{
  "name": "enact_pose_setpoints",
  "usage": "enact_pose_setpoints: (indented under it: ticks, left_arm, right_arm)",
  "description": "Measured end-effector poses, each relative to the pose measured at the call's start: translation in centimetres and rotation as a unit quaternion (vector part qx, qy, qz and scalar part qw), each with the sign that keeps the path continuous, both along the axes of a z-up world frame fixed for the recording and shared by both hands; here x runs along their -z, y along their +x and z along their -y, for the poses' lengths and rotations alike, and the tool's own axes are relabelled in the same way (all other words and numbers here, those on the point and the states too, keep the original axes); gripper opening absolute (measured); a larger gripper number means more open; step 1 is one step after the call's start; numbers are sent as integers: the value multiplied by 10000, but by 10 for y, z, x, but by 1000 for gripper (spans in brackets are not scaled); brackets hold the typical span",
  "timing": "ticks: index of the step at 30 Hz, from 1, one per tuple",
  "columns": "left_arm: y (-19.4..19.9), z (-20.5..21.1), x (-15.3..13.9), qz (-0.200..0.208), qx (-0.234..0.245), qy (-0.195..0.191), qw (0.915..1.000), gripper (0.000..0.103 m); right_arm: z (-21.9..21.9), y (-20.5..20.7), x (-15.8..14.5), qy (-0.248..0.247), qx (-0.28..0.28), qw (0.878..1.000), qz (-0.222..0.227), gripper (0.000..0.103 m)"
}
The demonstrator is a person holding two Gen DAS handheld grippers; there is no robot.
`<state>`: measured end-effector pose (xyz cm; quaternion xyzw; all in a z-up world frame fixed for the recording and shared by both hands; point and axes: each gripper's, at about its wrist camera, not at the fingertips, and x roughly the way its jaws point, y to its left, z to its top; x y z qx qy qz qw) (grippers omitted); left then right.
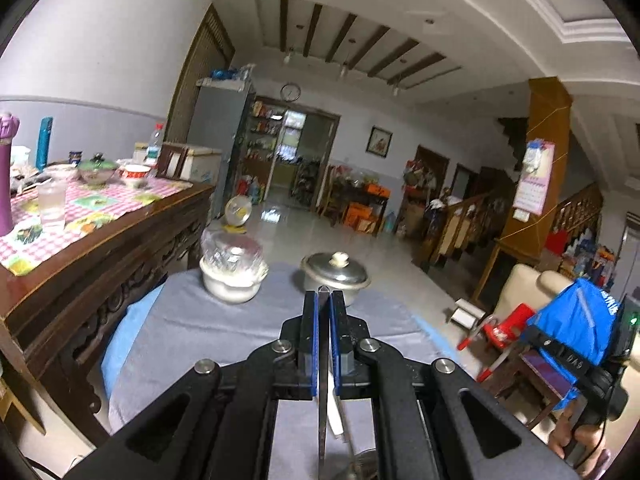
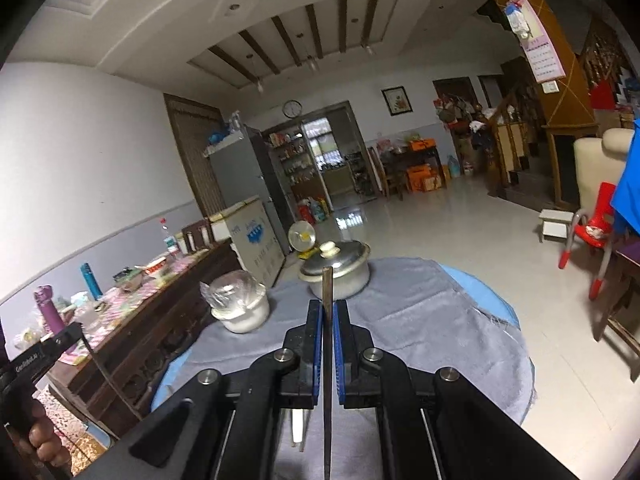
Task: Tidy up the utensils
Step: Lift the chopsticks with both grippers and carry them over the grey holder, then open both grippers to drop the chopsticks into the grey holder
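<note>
Left wrist view shows the left gripper [image 1: 323, 300] pinching a thin dark stick [image 1: 323, 364], likely a chopstick, edge-on between its blue pads [image 1: 314, 344]; its pointed tip pokes out just past the fingertips at 12 o'clock and its shaft runs back under the camera. In the right wrist view the right gripper [image 2: 328, 308] is pressed on a second stick [image 2: 327, 360], brown and flat-ended, which stands well beyond the fingertips. Both sticks are held above a round table [image 1: 192, 320] under a grey cloth. On the cloth, at 12 o'clock from the left gripper, sits a metal pot [image 1: 335, 276] with its lid on and a pale knob on top; its contents are hidden. At 11 o'clock is a white bowl [image 1: 232, 286] with crumpled clear plastic over it, its contents unclear. At 3 o'clock a hand [image 1: 576, 436] holds the other gripper's handle.
</note>
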<state>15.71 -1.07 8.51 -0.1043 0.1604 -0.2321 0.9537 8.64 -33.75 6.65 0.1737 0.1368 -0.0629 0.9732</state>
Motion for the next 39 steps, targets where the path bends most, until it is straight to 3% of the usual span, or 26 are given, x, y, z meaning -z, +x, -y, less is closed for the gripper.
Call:
enact_pose_setpoints:
  ticks: [5,10,20,27,31,35,36,37,38,39]
  left_arm:
    - [-15,7,-15,128,259,-175,9994,5]
    - [-18,24,-10,73,353,-164,9992,5]
    - [-10,51,30,-565,418,190,9973,5]
    - [-7,53,43,-814,552,280,9948,5]
    - [-7,53,47,-938,652,337,9929,5]
    - [-11,52,46,-876,602,442,9934,18]
    - [-13,51,44,-812,577,474,9939,28]
    - [-15,49,42,-725,549,491,9946,41]
    - [-17,47,40,-655,515,495,9953,45]
    - [-20,45,38,-548,449,507,9962,50]
  right_arm:
    - [-13,-13,-17,3,-261,9992,289,6]
    - [-31,-12,-22,28,-556,9976,401,6]
    - [-77,14,16,-384,-981,9942,-204,6]
    - [-79,23,36,-336,-1084,9918,-581,6]
    - [-75,29,45,-51,-1206,9898,-759,8]
    - [-63,29,49,367,-1280,9884,-736,12]
    - [-60,28,50,456,-1281,9882,-705,15]
    - [-55,27,51,569,-1263,9881,-663,26]
    - [-50,24,51,670,-1210,9886,-592,35]
    - [-47,21,51,705,-1141,9895,-536,37]
